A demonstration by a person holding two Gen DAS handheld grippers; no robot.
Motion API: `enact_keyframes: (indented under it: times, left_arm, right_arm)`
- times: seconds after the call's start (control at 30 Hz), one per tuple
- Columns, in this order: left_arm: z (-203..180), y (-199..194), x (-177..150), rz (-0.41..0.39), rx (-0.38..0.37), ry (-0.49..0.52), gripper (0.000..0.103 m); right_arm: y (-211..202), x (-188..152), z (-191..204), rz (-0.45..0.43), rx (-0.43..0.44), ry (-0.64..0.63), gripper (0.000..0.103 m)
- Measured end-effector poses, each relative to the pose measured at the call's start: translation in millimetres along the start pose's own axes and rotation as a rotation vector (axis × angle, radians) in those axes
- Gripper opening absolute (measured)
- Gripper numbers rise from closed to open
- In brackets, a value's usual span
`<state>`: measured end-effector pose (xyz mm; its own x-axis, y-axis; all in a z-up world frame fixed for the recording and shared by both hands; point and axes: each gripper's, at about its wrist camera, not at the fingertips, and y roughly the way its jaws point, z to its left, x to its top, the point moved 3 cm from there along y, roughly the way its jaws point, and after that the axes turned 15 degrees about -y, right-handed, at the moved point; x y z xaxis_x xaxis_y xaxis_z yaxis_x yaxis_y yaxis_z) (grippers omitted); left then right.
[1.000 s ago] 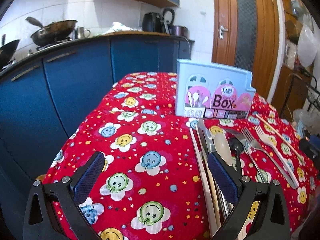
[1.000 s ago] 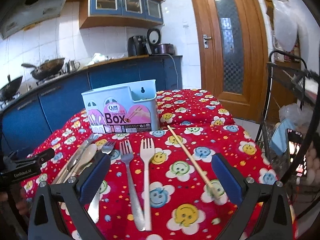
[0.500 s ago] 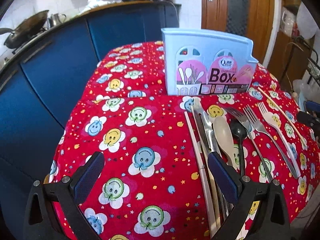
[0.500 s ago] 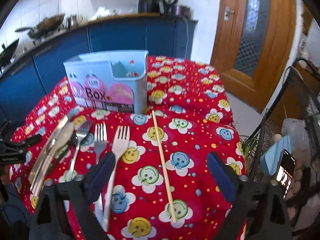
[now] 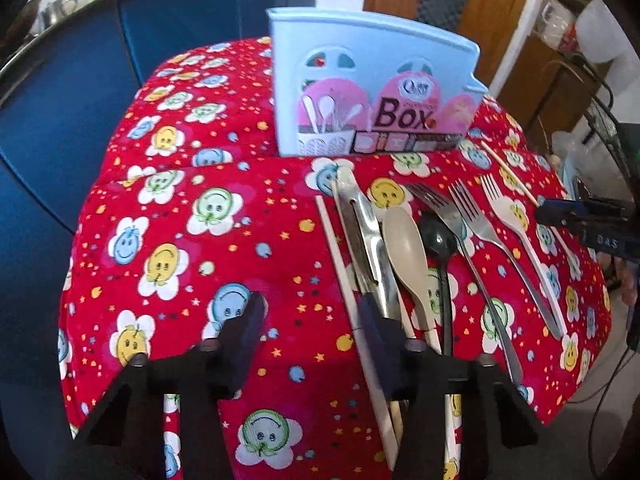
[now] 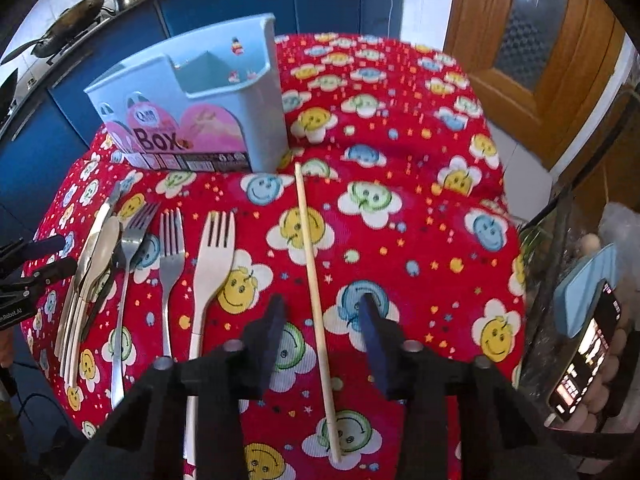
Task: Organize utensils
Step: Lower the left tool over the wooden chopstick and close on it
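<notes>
A light blue utensil box (image 5: 372,92) stands at the back of the red smiley tablecloth (image 5: 192,240); it also shows in the right wrist view (image 6: 192,112). In front lie a pale chopstick (image 5: 348,304), metal knives (image 5: 364,232), a beige spoon (image 5: 404,248), a black spoon (image 5: 438,240), two metal forks (image 5: 476,232) and a white fork (image 6: 210,256). My left gripper (image 5: 310,320) is open and empty, just left of the chopstick. My right gripper (image 6: 322,320) is open, its fingers on either side of a single wooden chopstick (image 6: 314,280).
Blue kitchen cabinets (image 5: 60,100) stand behind and left of the table. A wooden door (image 6: 532,32) is at the back right. A wire rack with a phone (image 6: 584,352) stands past the table's right edge. A wok (image 6: 72,16) sits on the counter.
Both grippers have tilted down and moved closer to the table. Both jaws have narrowed. The right gripper now straddles the single chopstick.
</notes>
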<state>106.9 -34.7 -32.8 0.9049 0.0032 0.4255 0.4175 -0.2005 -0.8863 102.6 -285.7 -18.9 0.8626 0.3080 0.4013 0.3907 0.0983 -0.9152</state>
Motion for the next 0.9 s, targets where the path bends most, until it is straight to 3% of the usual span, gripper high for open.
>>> enact_keyframes:
  times: [0.13, 0.23, 0.53, 0.9]
  left_arm:
    - [-2.2, -0.3, 1.5, 0.026, -0.049, -0.015, 0.021]
    - [-0.5, -0.3, 1.5, 0.036, -0.068, -0.028, 0.014]
    - [11.2, 4.2, 2.3, 0.08, -0.093, -0.094, 0.014]
    - [9.4, -2.4, -1.0, 0.116, -0.166, -0.113, 0.018]
  right_arm:
    - [-0.6, -1.2, 0.4, 0.002, 0.006, 0.0, 0.01]
    - [-2.8, -4.3, 2.3, 0.012, 0.018, -0.006, 0.008]
    - [-8.4, -12.3, 16.6, 0.054, 0.09, -0.006, 0.007]
    - [-9.6, -11.7, 23.6, 0.065, 0.095, -0.03, 0.008]
